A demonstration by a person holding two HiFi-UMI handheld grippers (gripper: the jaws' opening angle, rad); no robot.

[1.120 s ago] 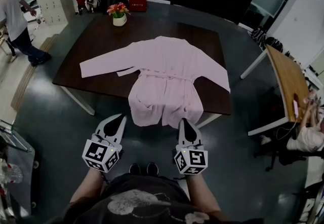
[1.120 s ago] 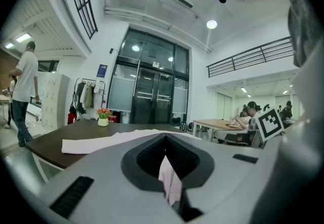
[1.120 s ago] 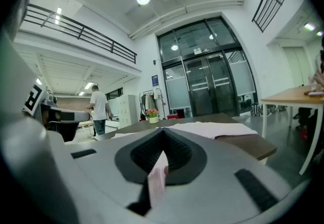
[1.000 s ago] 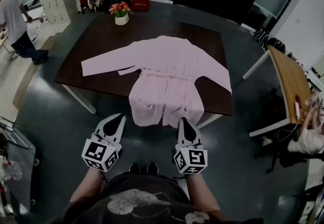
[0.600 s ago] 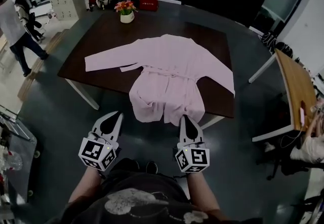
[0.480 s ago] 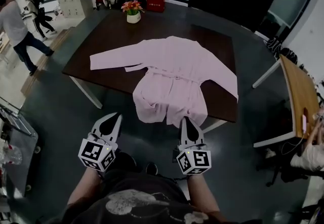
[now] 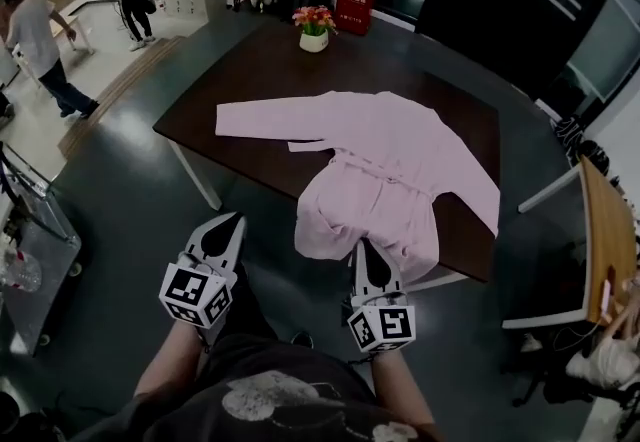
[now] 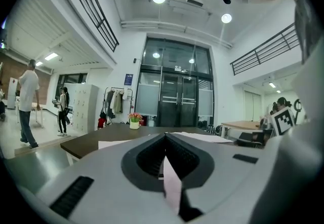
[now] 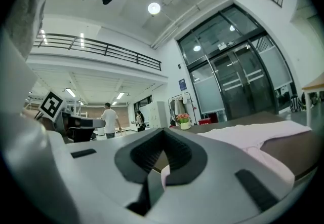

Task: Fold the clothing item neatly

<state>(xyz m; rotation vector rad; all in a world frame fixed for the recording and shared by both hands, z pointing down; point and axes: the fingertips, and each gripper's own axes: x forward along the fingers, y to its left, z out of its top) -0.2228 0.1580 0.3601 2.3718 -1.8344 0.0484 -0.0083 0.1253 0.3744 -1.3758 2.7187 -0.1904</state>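
Robe (image 7: 385, 168) sits farther right in view, hem nearest.

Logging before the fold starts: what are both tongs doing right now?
Left tongs: closed, holding nothing.
Right tongs: closed, holding nothing.

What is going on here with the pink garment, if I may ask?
A person faces a dark table, a gripper in each hand. A pink robe lies spread flat on it, sleeves out, hem hanging over the near edge. The left gripper and right gripper are both shut and empty, on the table's near side. No fold has been made yet.
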